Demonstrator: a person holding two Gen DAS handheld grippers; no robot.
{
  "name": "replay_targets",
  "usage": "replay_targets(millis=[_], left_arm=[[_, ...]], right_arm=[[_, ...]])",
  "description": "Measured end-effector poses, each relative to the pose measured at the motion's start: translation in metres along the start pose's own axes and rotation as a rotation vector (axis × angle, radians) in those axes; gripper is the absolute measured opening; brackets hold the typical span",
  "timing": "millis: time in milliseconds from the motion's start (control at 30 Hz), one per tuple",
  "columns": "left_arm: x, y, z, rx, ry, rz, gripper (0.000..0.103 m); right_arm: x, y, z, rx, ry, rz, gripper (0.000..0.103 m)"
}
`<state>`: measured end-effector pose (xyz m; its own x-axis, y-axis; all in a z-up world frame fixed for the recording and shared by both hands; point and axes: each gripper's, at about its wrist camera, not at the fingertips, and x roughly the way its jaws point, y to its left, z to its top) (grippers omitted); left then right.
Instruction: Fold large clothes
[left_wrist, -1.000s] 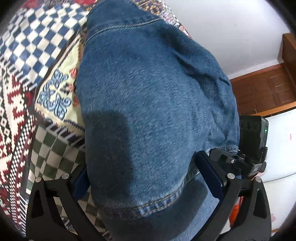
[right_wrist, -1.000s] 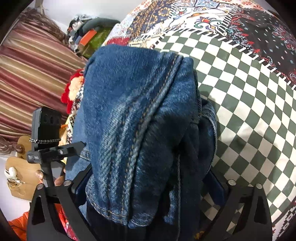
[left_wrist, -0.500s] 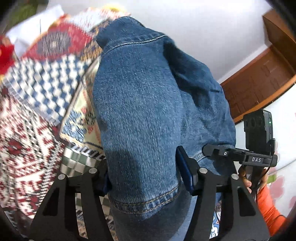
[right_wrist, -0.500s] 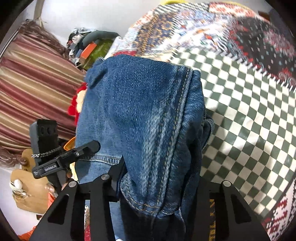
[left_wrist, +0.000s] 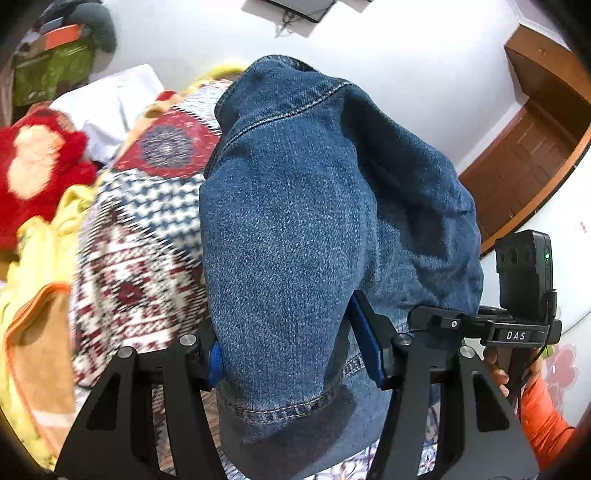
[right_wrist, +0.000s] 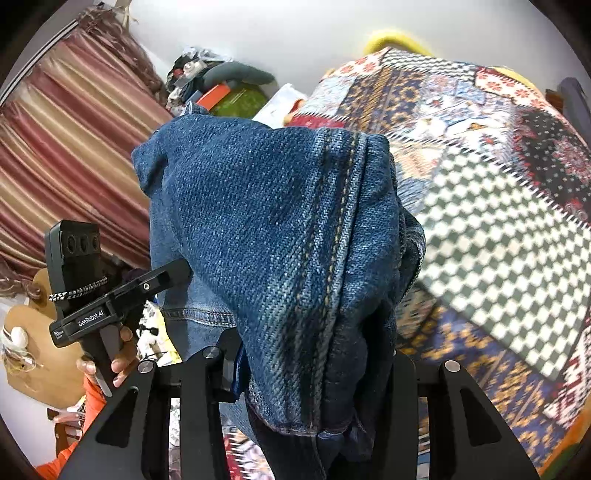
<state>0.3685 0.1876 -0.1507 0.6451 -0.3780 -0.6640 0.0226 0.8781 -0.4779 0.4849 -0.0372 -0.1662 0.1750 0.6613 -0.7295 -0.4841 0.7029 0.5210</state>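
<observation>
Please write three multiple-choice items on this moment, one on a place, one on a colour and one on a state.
1. Where is the denim garment?
A. Flat on the floor
B. Held up over the patchwork bedspread, in both tools
C. On a hanger

2. What colour is the plush toy at the left of the left wrist view?
A. Red
B. Purple
C. Black

3. How does the left tool stand?
A. Wide open and empty
B. Closed on the denim
C. Closed on a pillow

Answers:
1 B: denim fills both wrist views, with the right tool also clamped on a bunched fold above the bedspread.
2 A: its fur is bright red.
3 B: the blue pads press the fabric from both sides.
</observation>
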Motion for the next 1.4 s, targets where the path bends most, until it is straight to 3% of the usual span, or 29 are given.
replay_targets(millis=[300,533,667,767,900,1000,1200,1267,1400], left_arm=[[-0.024,0.074,-0.034,-0.109,0.042,0.072,0.058],[0.023,0.14,-0.051,-0.271,0.122,0.068,0.058],[0.049,0.155,-0.052,-0.298,0.14,0.075,0.059],[0.058,0.152,-0.053,-0.247,0.131,0.098,0.063],[0.063,0.143,-0.054,-0.17,0.126,0.145,0.068],[0.051,0.127,-0.051,-0.113,0.127,0.205,0.068],[0.022,0.086,-0.05,0.138,0.045,0.454,0.067],[0.017,0.078,-0.046,0.19,0.018,0.482,0.067],[0.019,0.077,-0.031,0.211,-0.012,0.461,0.07]], right_arm=[[0.084,0.035,-0.022,0.032,0.142,0.05,0.04],[0.138,0.02,-0.017,0.083,0.195,0.046,0.041],[0.162,-0.005,-0.007,0.107,0.237,0.047,0.041],[0.174,-0.026,-0.001,0.118,0.261,0.078,0.044],[0.172,-0.038,0.0,0.064,0.256,0.053,0.066],[0.16,-0.04,-0.003,0.02,0.235,0.03,0.066],[0.114,-0.015,-0.002,-0.115,0.157,-0.097,0.066],[0.096,-0.003,-0.002,-0.184,0.097,-0.148,0.066],[0.071,0.016,0.002,-0.262,-0.043,-0.193,0.067]])
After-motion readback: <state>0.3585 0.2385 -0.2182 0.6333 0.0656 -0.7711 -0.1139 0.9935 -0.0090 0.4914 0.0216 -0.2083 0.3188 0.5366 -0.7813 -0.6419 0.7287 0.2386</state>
